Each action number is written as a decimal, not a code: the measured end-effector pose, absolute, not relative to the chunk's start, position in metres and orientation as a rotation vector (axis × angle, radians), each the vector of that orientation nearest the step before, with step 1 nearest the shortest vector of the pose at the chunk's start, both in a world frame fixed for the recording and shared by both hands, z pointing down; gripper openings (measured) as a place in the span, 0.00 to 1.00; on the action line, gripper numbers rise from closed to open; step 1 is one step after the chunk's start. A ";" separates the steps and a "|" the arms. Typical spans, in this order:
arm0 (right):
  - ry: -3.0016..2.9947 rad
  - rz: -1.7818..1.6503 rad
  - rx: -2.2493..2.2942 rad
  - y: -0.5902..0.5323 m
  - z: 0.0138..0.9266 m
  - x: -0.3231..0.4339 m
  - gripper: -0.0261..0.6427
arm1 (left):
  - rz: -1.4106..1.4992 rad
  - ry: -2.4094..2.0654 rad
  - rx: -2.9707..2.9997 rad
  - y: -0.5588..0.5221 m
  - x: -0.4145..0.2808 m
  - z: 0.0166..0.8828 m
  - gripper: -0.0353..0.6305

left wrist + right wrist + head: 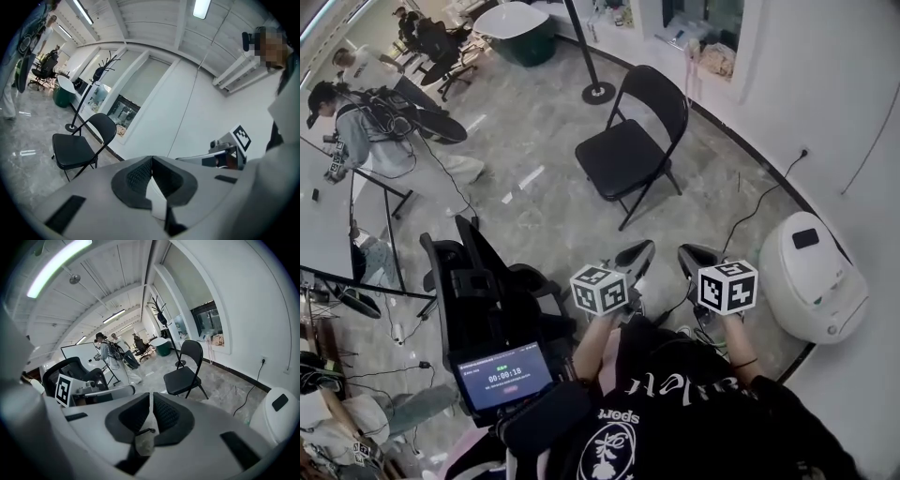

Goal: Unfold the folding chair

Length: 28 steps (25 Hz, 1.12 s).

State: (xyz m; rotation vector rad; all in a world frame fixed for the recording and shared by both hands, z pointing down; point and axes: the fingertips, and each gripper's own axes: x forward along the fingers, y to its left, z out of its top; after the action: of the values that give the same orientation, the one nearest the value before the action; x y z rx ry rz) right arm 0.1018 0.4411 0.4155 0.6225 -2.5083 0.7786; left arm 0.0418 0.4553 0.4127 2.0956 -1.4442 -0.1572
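The black folding chair (pixel 630 155) stands unfolded on the grey floor, seat flat and backrest upright, near the curved white wall. It also shows in the left gripper view (pixel 77 149) and in the right gripper view (pixel 183 376), well ahead of the jaws. My left gripper (pixel 636 258) and right gripper (pixel 698 260) are held side by side close to my body, apart from the chair. The left gripper (pixel 152 159) is shut with nothing between its pads. The right gripper (pixel 151 395) has its tips together and holds nothing.
A white rounded appliance (pixel 814 277) sits by the wall on the right, with a black cable (pixel 759 202) on the floor beside it. A black office chair (pixel 478 291) and a small screen (pixel 504 375) are at my left. A coat stand base (pixel 598 92) is beyond the folding chair, and people (pixel 366 122) work far left.
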 end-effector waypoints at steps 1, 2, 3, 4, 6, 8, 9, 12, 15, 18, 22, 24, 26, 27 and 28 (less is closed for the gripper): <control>-2.508 0.778 0.624 0.442 0.416 0.103 0.09 | -0.160 -1.452 2.089 0.456 0.040 0.414 0.06; -2.508 0.777 0.626 0.443 0.416 0.104 0.09 | -0.163 -1.459 2.084 0.458 0.038 0.414 0.06; -2.508 0.776 0.627 0.445 0.417 0.103 0.09 | -0.166 -1.465 2.081 0.459 0.037 0.415 0.06; -2.506 0.776 0.626 0.446 0.417 0.103 0.09 | -0.167 -1.469 2.079 0.460 0.036 0.415 0.06; -2.501 0.775 0.623 0.448 0.419 0.103 0.09 | -0.164 -1.470 2.076 0.461 0.035 0.417 0.06; -2.496 0.776 0.621 0.450 0.420 0.104 0.09 | -0.156 -1.463 2.075 0.462 0.038 0.419 0.06; -2.495 0.777 0.623 0.450 0.420 0.104 0.09 | -0.152 -1.458 2.076 0.462 0.040 0.420 0.06; -2.493 0.778 0.627 0.448 0.420 0.106 0.09 | -0.142 -1.447 2.083 0.460 0.042 0.420 0.06; -2.487 0.783 0.631 0.447 0.422 0.105 0.09 | -0.134 -1.441 2.080 0.459 0.041 0.423 0.06; -2.482 0.787 0.635 0.445 0.425 0.103 0.09 | -0.124 -1.443 2.069 0.458 0.038 0.428 0.06; -2.484 0.794 0.636 0.443 0.426 0.099 0.09 | -0.087 -1.459 2.056 0.456 0.033 0.434 0.06; -2.482 0.794 0.635 0.442 0.427 0.097 0.09 | -0.084 -1.460 2.056 0.455 0.032 0.435 0.06; -2.479 0.793 0.635 0.441 0.428 0.095 0.09 | -0.082 -1.458 2.059 0.454 0.030 0.436 0.06; -2.478 0.793 0.635 0.441 0.429 0.094 0.09 | -0.081 -1.458 2.062 0.453 0.029 0.437 0.06; -2.477 0.792 0.634 0.440 0.429 0.093 0.09 | -0.080 -1.459 2.065 0.452 0.028 0.437 0.06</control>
State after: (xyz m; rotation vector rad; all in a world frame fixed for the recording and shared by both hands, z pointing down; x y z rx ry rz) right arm 0.0932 0.4399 0.4289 0.6344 -2.4765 0.7921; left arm 0.0279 0.4523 0.4367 2.0646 -1.4587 -0.0800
